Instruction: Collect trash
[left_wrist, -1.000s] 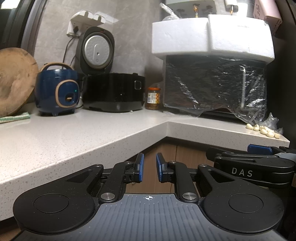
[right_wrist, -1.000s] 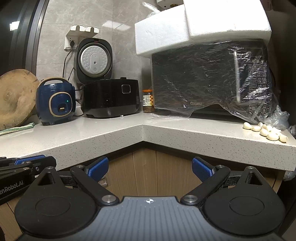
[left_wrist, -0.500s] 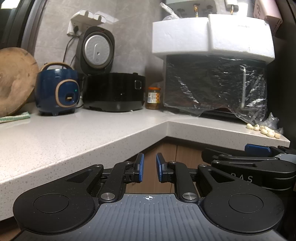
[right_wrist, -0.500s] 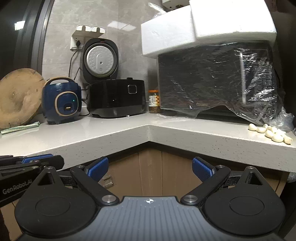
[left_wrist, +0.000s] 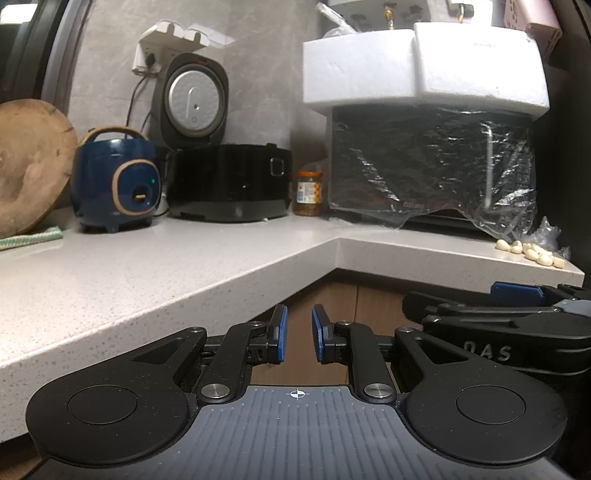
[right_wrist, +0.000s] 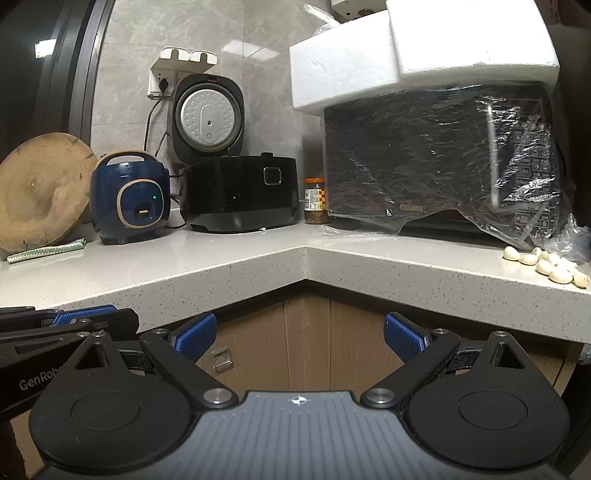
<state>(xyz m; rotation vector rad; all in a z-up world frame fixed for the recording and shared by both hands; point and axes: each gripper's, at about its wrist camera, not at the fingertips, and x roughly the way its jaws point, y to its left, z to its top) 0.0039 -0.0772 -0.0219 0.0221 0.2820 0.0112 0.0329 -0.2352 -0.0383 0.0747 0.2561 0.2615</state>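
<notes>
Left gripper, right gripper: black linkages, blue ribbed jaws, silver pivot screws.

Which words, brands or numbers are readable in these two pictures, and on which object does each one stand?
"Galanz": on the front of the plastic-wrapped microwave.
"GenRob", cut off: on the left gripper.
"DAS", first letter unclear: on the right gripper.
Jar label: too small to read.
Microwave buttons: too blurred to read.

Round wooden board cut off at left edge.

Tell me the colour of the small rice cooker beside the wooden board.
Dark blue with tan trim, clearest in the right wrist view: small rice cooker.
</notes>
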